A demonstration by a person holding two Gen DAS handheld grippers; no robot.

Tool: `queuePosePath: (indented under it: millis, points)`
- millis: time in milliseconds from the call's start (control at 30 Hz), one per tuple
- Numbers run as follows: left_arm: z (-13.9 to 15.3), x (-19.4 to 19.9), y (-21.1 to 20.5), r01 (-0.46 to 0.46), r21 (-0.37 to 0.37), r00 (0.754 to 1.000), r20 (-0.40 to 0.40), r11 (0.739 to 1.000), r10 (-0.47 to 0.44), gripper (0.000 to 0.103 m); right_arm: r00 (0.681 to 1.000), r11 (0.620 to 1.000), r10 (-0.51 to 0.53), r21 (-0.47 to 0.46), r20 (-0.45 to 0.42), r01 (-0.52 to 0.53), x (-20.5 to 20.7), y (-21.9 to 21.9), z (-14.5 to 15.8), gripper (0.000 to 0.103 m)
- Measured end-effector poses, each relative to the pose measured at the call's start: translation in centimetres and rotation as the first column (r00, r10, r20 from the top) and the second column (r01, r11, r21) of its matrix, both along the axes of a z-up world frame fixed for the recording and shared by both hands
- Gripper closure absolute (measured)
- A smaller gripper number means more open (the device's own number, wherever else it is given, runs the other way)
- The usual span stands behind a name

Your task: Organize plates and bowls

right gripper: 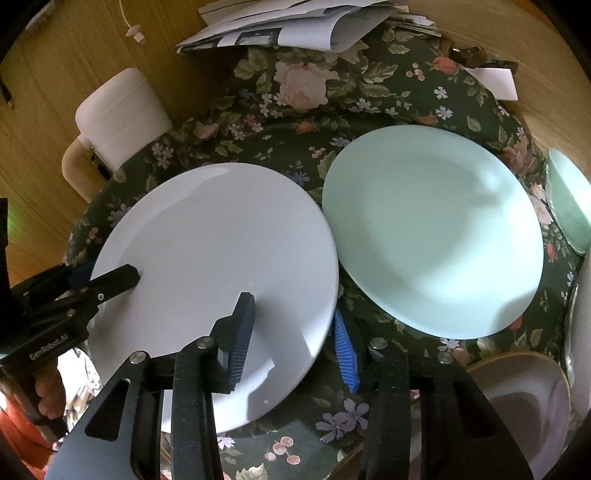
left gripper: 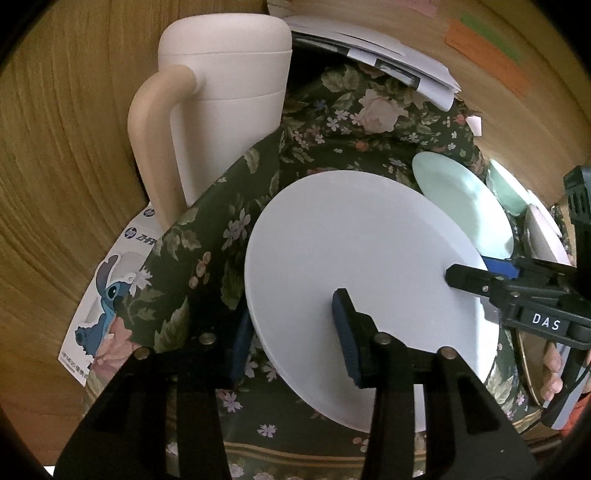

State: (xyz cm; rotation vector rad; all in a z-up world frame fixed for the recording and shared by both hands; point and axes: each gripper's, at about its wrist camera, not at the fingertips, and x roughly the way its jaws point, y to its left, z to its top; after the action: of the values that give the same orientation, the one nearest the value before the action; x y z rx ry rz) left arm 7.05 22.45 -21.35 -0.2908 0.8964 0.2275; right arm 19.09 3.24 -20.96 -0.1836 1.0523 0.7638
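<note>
A white plate (left gripper: 362, 273) (right gripper: 207, 251) lies on the floral cloth (left gripper: 332, 122), its right edge against a pale green plate (right gripper: 432, 232) (left gripper: 461, 206). My left gripper (left gripper: 291, 310) (right gripper: 110, 275) straddles the white plate's left rim. One finger rests on the plate's face and the other sits outside the rim. My right gripper (right gripper: 291, 306) (left gripper: 476, 271) straddles the opposite rim the same way. On both, the ribbed inner pad shows bare, with nothing pressed against it. A green bowl (right gripper: 569, 199) stands at the far right.
A tall cream jug (left gripper: 229, 110) (right gripper: 118, 110) stands at the cloth's back left. Loose papers (right gripper: 288, 26) lie behind the plates. A gold-rimmed dish (right gripper: 517, 398) sits at the near right. A cartoon-printed box (left gripper: 107, 295) lies left of the cloth on the wooden table.
</note>
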Motion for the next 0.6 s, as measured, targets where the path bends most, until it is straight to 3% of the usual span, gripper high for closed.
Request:
queuePosePath:
  millis: [600]
  points:
    - [0.8, 0.1, -1.2, -0.009, -0.045, 0.999, 0.034, 0.999, 0.011, 0.061, 0.998, 0.996, -0.052, 0.069, 0.045, 0.048, -1.4, -3.1, 1.5, 0.066]
